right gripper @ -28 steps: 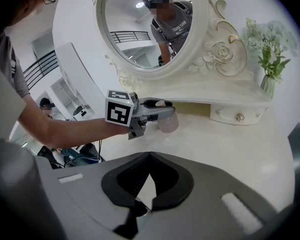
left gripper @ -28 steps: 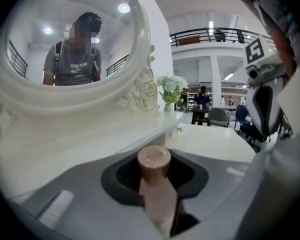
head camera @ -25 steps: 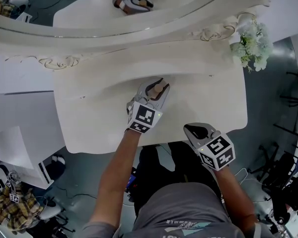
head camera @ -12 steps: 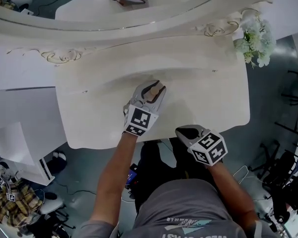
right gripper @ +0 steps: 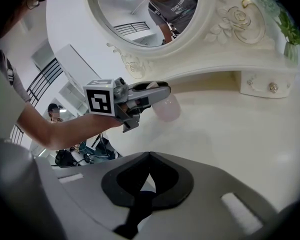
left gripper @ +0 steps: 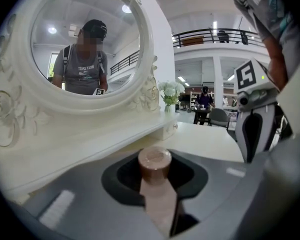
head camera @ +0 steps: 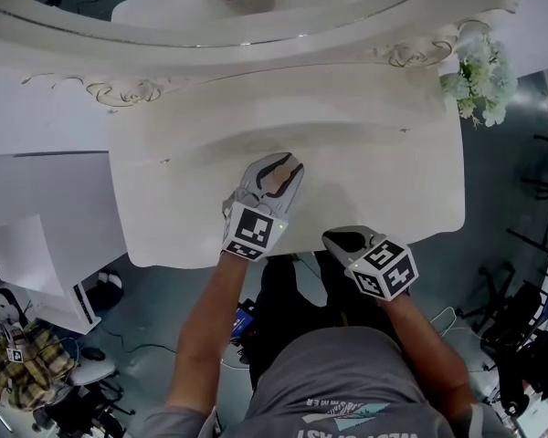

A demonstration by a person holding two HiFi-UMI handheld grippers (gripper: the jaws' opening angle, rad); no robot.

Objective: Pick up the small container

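Left tool (head camera: 276,164) clamps the small container (left gripper: 154,160) over the bench (head camera: 384,162). Right tool (head camera: 345,241) hangs empty, jaws together, at the bench's front edge.

Bright, even indoor light came from ceiling lamps (left gripper: 215,28) high beyond the left gripper (left gripper: 155,184), 2 more showing as white spots in the mirror (left gripper: 85,39) above it. The pale tabletop (head camera: 365,153) ahead of that claw looked washed out, with only faint, soft shadows. Both gripper views bulged strongly and went black at their corners, and the jaw surfaces nearest each lens were blurred
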